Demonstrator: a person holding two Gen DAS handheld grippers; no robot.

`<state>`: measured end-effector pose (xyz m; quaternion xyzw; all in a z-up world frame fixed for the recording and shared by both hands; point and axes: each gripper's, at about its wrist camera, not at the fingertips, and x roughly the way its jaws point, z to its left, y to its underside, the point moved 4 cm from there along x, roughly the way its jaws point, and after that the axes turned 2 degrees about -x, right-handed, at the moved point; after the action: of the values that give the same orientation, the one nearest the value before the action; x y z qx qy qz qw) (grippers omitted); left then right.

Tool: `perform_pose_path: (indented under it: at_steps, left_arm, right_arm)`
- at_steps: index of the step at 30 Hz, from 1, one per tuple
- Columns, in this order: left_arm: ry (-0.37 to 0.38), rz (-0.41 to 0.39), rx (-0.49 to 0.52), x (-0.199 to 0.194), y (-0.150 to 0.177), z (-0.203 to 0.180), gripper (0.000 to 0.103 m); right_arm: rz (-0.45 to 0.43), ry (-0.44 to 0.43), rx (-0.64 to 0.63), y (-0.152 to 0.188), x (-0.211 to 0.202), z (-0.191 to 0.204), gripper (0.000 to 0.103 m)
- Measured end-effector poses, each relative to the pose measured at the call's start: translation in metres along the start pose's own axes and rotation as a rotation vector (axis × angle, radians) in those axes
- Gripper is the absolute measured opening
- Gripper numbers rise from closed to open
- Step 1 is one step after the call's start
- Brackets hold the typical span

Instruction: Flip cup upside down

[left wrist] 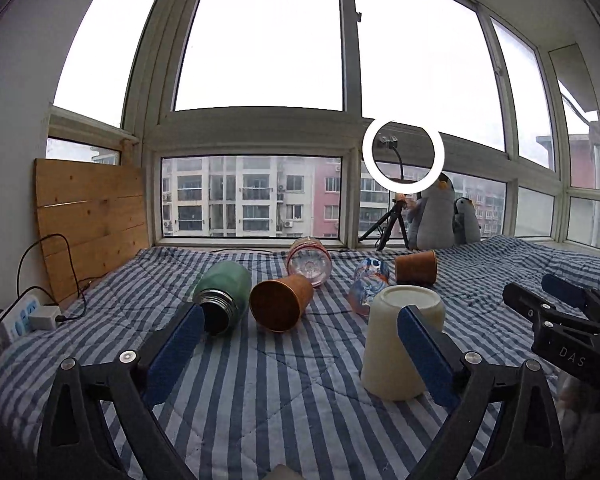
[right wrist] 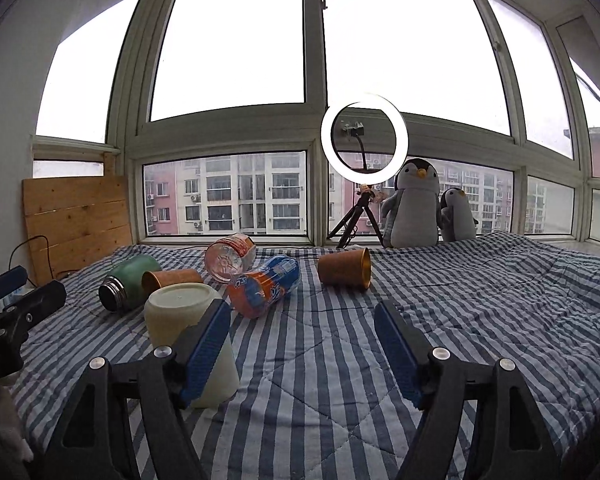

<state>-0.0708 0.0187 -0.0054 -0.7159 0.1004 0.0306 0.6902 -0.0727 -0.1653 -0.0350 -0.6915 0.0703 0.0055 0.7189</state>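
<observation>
One cream cup (left wrist: 400, 340) stands mouth-down on the striped bed (left wrist: 260, 380), just beside both wide-open tools, left tool (left wrist: 300, 344) and right tool (right wrist: 304, 344). Beyond them lie two brown cups (left wrist: 280, 304), two bottles (right wrist: 264, 286), one green flask (left wrist: 220, 292).

A blue-and-white striped quilt (right wrist: 480, 300) is covering the bed beneath wide windows, where a lit ring light (right wrist: 364, 138) is standing on a black tripod (right wrist: 356, 220) beside two plush penguins (right wrist: 416, 204). A green thermos (left wrist: 220, 292), two copper-coloured tumblers (left wrist: 280, 302) (right wrist: 346, 268), a clear plastic bottle (right wrist: 230, 258) and an orange-and-blue soda bottle (right wrist: 264, 286) are lying on their sides. A wooden board (left wrist: 90, 216) is leaning at the left wall, above a power strip (left wrist: 18, 320).
</observation>
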Motion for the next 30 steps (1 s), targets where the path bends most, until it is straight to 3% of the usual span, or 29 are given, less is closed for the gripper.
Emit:
perform_pose_path:
  at_steps: [6,30]
  left_arm:
    - [-0.027,-0.004,-0.006,-0.007,0.01,0.004,0.1]
    - [-0.108,-0.097,0.019,0.015,0.015,0.003,0.102]
  right_arm:
    - [-0.046,0.019,0.011,0.0,-0.012,0.0,0.083]
    - [-0.092,0.039,0.019,0.006,0.0,-0.001,0.084]
